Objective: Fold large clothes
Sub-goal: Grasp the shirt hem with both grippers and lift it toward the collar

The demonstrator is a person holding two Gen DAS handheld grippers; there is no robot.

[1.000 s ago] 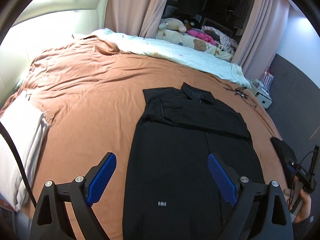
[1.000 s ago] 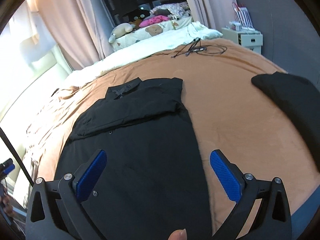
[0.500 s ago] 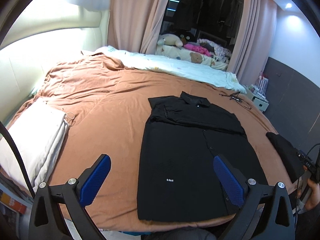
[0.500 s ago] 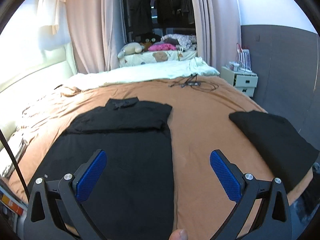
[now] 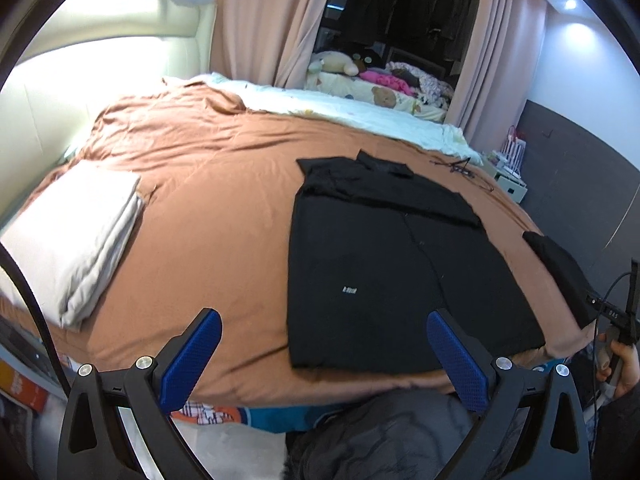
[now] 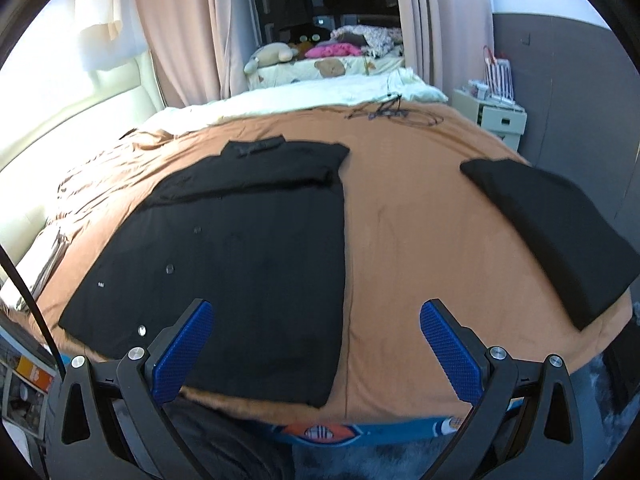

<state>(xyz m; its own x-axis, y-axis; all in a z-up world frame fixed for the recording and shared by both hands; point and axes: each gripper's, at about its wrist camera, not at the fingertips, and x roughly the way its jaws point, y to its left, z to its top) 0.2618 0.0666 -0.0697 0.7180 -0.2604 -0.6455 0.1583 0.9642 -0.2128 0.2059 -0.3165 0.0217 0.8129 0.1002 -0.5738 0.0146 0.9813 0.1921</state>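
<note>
Both tongs, left [image 5: 324, 356] and right [image 6: 316, 350], are spread wide and pinch nothing. The black shirt [image 5: 392, 280] lies flat on the bed [image 5: 208, 220] ahead of them, untouched.

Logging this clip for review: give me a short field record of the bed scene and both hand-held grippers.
surface: bed with brown duvet
main garment: black shirt, flat, sleeves folded across chest
second garment: folded black garment, apart, to its right
left side: folded white bedding
left hand-held gripper: open, empty
right hand-held gripper: open, empty
</note>
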